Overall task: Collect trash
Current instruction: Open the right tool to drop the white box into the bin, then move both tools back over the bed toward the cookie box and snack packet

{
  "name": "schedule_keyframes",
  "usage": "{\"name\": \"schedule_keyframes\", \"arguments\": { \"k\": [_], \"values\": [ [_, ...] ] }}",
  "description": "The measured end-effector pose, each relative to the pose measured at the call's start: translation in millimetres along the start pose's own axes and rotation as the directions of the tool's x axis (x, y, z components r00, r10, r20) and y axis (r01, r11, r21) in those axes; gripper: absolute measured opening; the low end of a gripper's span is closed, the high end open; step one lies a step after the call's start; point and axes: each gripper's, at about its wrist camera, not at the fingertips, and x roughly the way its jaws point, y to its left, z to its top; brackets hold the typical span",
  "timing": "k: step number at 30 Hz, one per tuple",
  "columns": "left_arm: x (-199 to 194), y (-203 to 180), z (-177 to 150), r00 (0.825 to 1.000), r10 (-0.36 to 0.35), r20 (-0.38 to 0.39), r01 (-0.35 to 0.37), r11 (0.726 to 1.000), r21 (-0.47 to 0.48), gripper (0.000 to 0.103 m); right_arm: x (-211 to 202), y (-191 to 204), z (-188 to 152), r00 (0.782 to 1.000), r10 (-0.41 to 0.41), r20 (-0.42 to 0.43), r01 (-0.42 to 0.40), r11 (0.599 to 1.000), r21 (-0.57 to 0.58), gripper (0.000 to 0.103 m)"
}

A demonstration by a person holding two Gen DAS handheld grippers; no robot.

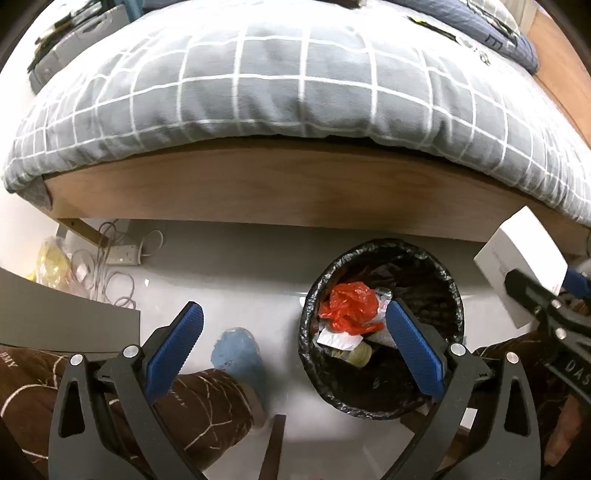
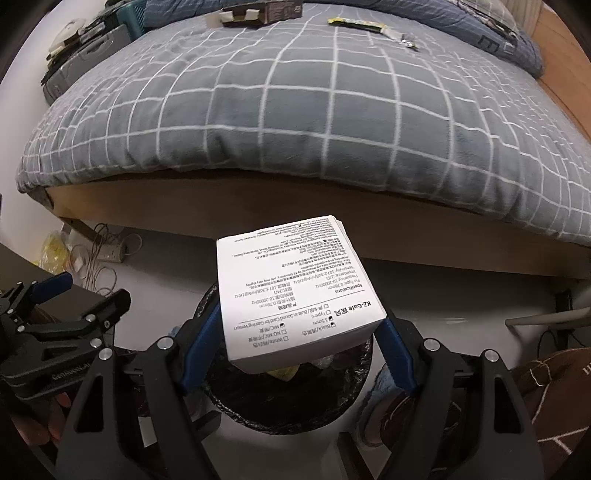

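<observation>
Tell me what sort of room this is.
Most likely a bedroom: a wooden bed under a grey checked duvet, a pillow at its far end, and a lined trash bin on the floor.

We see a pale floor (image 1: 229,280) carrying a bin lined with a black bag (image 1: 382,402), standing just in front of the wooden bed frame (image 1: 280,184). Near the bed's left corner a white power strip (image 1: 123,254), tangled cables (image 1: 107,284) and a yellow bag (image 1: 51,264) lie on it. On the grey checked duvet (image 2: 295,122) lie a brown carton (image 2: 262,13) and a yellow wrapper (image 2: 356,24).
</observation>
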Motion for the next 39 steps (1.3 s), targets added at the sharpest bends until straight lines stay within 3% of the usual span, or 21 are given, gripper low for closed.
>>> {"name": "schedule_keyframes", "arguments": {
  "k": [8,14,25,33,39],
  "values": [
    [-3.7,2.9,1.7,1.0,-0.013,0.01,0.013,1.0,-0.015,0.097,5.1,7.1,0.0,1.0,0.005,-0.018,-0.006,1.0,-0.016,0.076],
    [-10.2,-0.6,5.2,1.0,-0.011,0.028,0.011,1.0,-0.004,0.097,-3.0,4.0,2.9,0.999,-0.029,0.024,0.029,0.999,-0.013,0.091],
    [-39.3,-15.2,23.6,0.994,-0.037,0.102,0.035,0.999,0.016,0.097,-41.9,-24.2,24.1,0.983,-0.076,0.168,0.067,0.996,0.057,0.095],
    [-68.0,-25.3,56.8,0.98,-0.066,0.19,0.067,0.998,0.002,0.097,-68.8,-42.1,48.3,0.959,-0.098,0.265,0.081,0.994,0.074,0.095],
    [-85.1,-23.7,99.0,0.968,-0.068,0.243,0.072,0.997,-0.006,0.097,-78.6,-50.3,76.2,0.945,-0.11,0.307,0.094,0.993,0.066,0.095]
  ]
}}
